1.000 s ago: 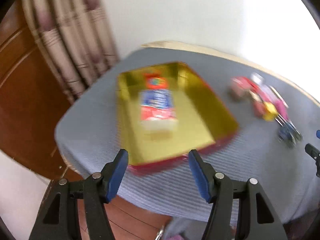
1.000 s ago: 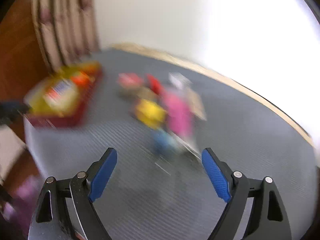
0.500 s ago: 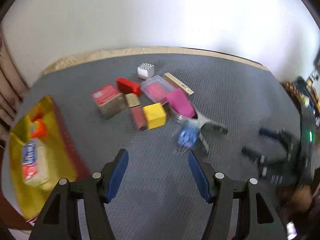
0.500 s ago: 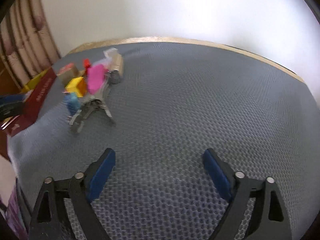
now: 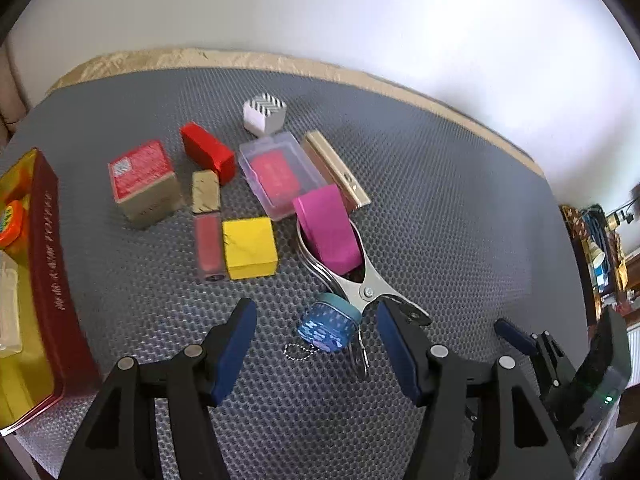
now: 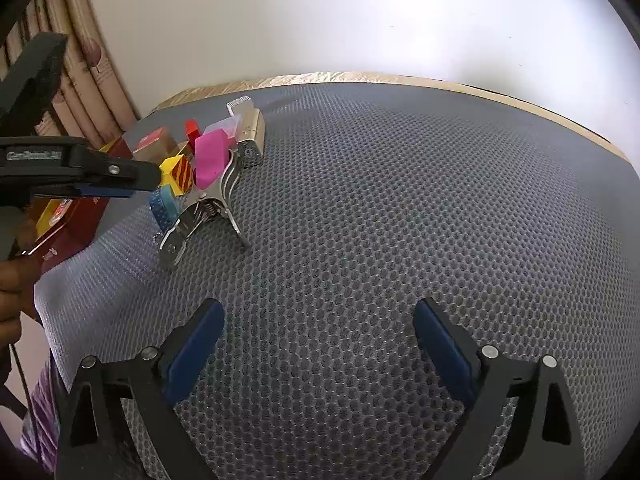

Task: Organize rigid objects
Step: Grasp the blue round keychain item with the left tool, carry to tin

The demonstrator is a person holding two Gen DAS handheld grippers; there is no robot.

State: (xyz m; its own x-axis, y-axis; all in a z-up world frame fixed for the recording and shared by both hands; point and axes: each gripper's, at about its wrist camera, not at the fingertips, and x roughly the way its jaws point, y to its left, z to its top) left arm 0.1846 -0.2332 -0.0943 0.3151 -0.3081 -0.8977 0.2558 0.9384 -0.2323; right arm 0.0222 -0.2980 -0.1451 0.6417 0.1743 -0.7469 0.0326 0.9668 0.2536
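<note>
- Left hand-held gripper point(image 5: 314, 338), jaws spread and empty, hovers over the small blue round tin point(image 5: 328, 322) lying on the desk point(image 5: 440, 200), its keychain toward the camera.
- Right hand-held gripper point(image 6: 318, 334), just widened and empty, is farther off.

yellow cube point(image 5: 250, 253) | pink block point(image 5: 329, 229) | zigzag black-white cube point(image 5: 264, 114) | grey honeycomb mat point(image 6: 400, 200)
</note>
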